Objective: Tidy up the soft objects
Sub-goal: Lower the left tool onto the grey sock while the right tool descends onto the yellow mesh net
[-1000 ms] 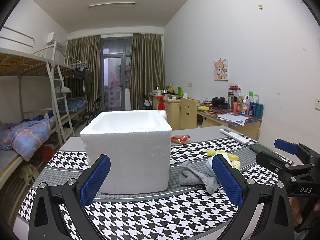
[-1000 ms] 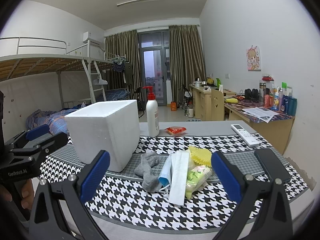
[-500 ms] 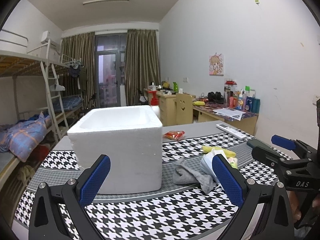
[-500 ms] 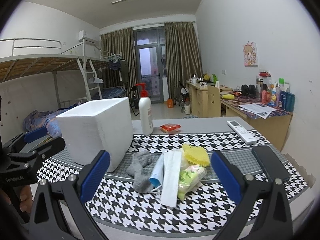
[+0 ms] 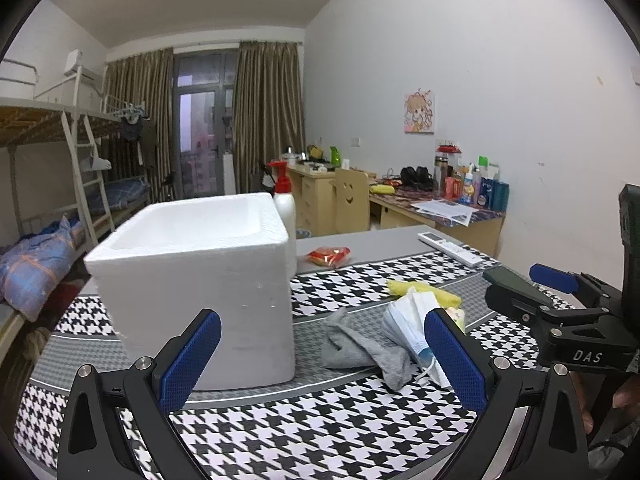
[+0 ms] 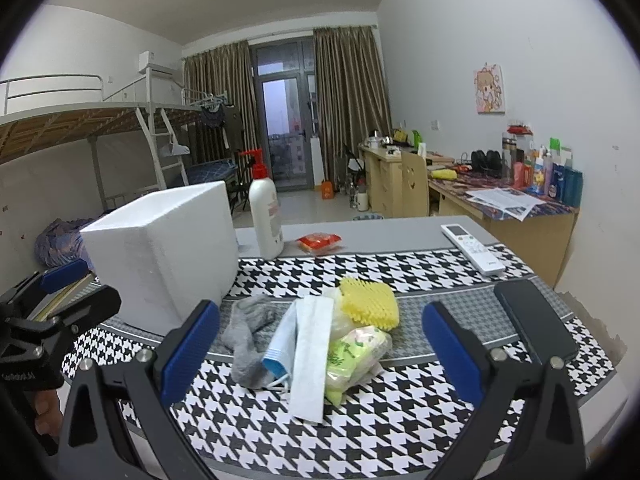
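On the houndstooth cloth (image 6: 400, 420), a grey sock (image 6: 248, 336), face mask (image 6: 310, 356) and yellow sponge (image 6: 370, 304) lie beside the foam box (image 5: 200, 280); both grippers, left (image 5: 322, 356) and right (image 6: 320, 344), gape empty; the right one reads "DAS"

Dim, even ceiling light; strong fisheye bending and dark vignetted corners.

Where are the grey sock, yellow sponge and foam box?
grey sock (image 6: 244, 332): right wrist view, middle of the crumpled fabric.
yellow sponge (image 6: 370, 302): right wrist view, bristly top face.
foam box (image 5: 200, 280): left wrist view, front wall.
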The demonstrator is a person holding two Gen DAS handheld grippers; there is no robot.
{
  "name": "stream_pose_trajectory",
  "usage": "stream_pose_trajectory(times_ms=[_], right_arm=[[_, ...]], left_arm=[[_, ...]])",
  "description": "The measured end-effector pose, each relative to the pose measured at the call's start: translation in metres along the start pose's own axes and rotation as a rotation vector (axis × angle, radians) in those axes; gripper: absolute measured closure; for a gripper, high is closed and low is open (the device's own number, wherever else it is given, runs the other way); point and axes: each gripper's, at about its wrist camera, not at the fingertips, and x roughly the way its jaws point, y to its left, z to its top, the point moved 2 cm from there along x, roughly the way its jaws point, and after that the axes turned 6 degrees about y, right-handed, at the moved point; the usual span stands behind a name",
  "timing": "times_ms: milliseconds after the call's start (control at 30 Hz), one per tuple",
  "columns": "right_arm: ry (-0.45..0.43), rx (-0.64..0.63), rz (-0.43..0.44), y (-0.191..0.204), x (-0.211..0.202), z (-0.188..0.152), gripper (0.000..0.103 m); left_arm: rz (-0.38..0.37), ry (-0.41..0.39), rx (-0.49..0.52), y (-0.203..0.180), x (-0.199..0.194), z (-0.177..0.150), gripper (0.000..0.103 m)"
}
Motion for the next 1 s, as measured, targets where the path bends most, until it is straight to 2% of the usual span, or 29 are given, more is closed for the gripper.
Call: stream_pose_trajectory(times_ms=[667,1000], right_arm=[[0.096,0.009,-0.011,-0.021,0.036,0.007,0.001],[0.139,0.003,-0.016,-0.028,0.051,0.009,0.001]], left_arm=[[-0.024,0.150,0.005,-0.016,0.051,0.001,0.001],[-0.008,0.231,0.006,-0.020,0.075,-0.003,0.002]])
